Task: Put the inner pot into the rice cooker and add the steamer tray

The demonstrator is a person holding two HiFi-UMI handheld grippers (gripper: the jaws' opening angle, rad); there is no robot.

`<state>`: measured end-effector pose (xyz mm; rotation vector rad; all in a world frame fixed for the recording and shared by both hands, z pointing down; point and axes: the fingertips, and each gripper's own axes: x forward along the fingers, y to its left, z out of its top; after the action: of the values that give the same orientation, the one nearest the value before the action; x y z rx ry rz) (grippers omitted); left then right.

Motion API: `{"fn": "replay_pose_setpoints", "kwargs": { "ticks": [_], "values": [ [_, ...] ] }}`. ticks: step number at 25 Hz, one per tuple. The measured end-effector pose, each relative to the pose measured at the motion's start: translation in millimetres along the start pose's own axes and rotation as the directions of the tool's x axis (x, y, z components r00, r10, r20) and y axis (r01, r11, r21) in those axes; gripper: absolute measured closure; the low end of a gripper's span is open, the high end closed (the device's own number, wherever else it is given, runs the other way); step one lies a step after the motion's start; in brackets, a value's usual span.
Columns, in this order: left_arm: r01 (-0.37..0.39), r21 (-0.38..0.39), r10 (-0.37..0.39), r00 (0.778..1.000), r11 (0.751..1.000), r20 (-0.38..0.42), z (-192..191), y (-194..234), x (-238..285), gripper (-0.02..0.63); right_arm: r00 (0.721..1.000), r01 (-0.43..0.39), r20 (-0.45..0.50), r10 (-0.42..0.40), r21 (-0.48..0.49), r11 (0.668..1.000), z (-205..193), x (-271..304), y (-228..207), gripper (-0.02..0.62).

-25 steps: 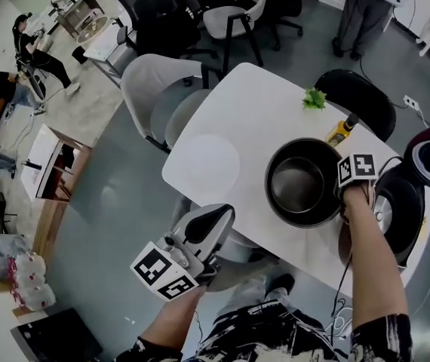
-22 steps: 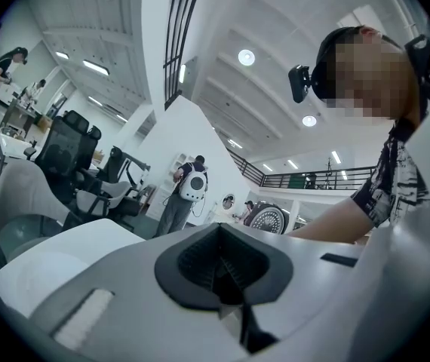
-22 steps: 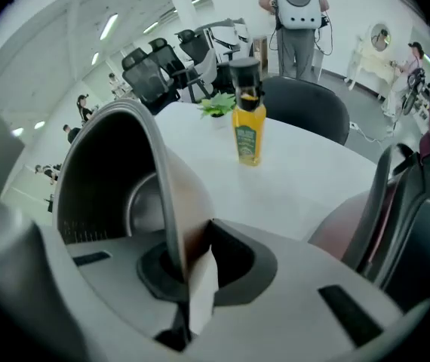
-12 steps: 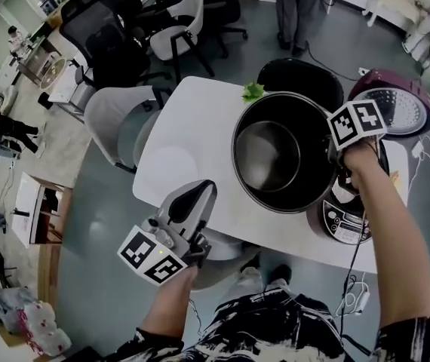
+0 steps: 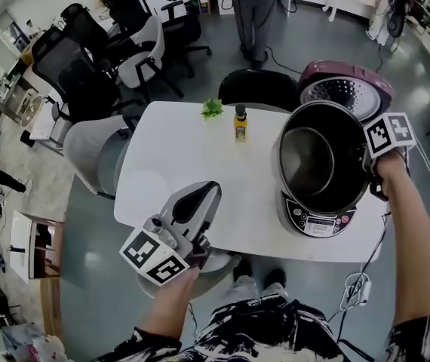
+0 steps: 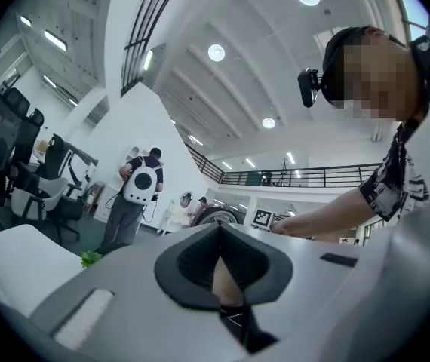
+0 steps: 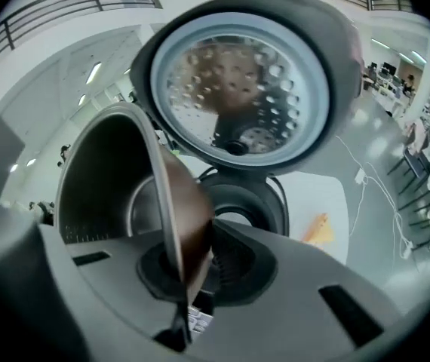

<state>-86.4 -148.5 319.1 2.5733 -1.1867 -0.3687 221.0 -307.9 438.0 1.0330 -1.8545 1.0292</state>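
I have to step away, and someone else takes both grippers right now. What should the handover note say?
Left gripper: shut, empty, in the air at the near side of the white table.
Right gripper: shut on the rim of the dark round metal inner pot, which hangs tilted over the open rice cooker. The cooker's maroon lid is up.
Done: the pot is off the table and at the cooker.
Left: seat the pot in the cavity, release it, then add the steamer tray, which no view shows.

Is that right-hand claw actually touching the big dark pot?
Touching. The right gripper view shows the right claw pinching the rim of the inner pot between its jaws.
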Motion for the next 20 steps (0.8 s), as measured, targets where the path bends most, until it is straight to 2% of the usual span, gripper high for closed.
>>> {"fn": "replay_pose_setpoints", "kwargs": {
  "ticks": [3,6,20],
  "values": [
    [0.026,0.003,-0.026,0.999,1.0,-0.018,-2,-12,12,0.601,0.999,0.045,-0.019,-0.044,0.068,0.997,-19,-2,-42,0.592],
    [0.041,0.01,-0.041,0.999,0.999,-0.035,-8,-20,20,0.601,0.998,0.056,-0.038,-0.051,0.117,0.992,-35,5,-68,0.592],
    [0.063,0.028,-0.061,0.995,0.998,-0.081,-32,-40,33,0.601,0.996,0.042,-0.089,-0.025,0.202,0.979,-56,52,-100,0.591]
  ]
}}
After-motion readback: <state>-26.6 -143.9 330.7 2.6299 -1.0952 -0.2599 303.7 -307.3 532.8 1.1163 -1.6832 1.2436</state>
